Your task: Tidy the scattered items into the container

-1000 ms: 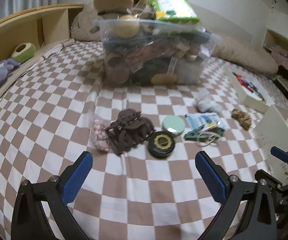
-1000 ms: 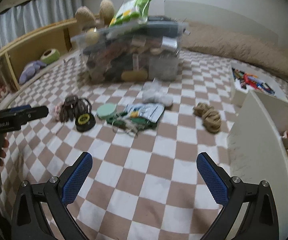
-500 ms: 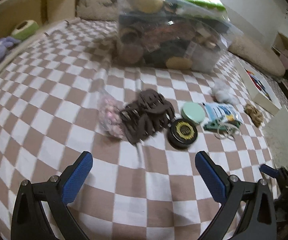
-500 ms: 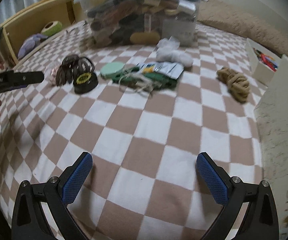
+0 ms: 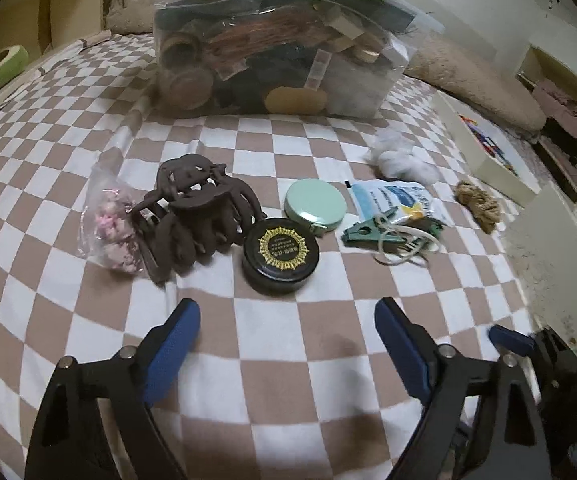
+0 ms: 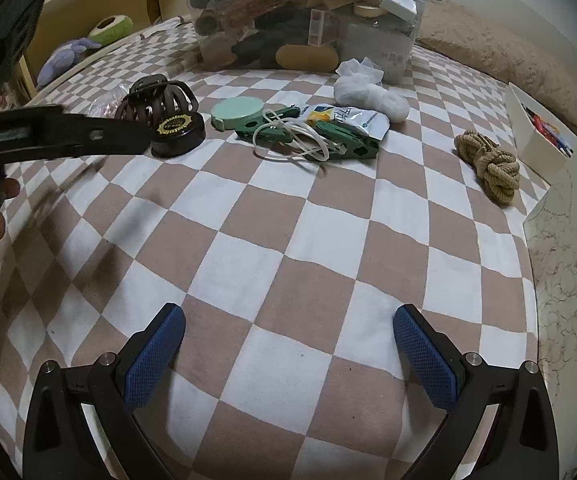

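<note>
Scattered on the checked bedspread: a brown hair claw (image 5: 196, 216), a black round tin with gold print (image 5: 281, 255), a mint round case (image 5: 315, 205), green clips with a white band (image 5: 388, 234), a printed packet (image 5: 396, 196), a white wad (image 5: 402, 158), a knotted rope (image 5: 478, 206) and a bag of pink bits (image 5: 108, 224). A full clear container (image 5: 276, 52) stands behind them. My left gripper (image 5: 288, 320) is open, just short of the black tin. My right gripper (image 6: 288, 332) is open and empty, well short of the clips (image 6: 312, 136).
A white box (image 6: 568, 216) stands at the right edge, with an open tray of pens (image 5: 488, 148) beyond it. A wooden shelf holds plush toys (image 6: 88, 36) at the left. A beige pillow (image 6: 500, 40) lies at the back right.
Both grippers have moved forward and lower toward the scattered items. The left gripper now sits close in front of the black tin. Nothing was grasped.
</note>
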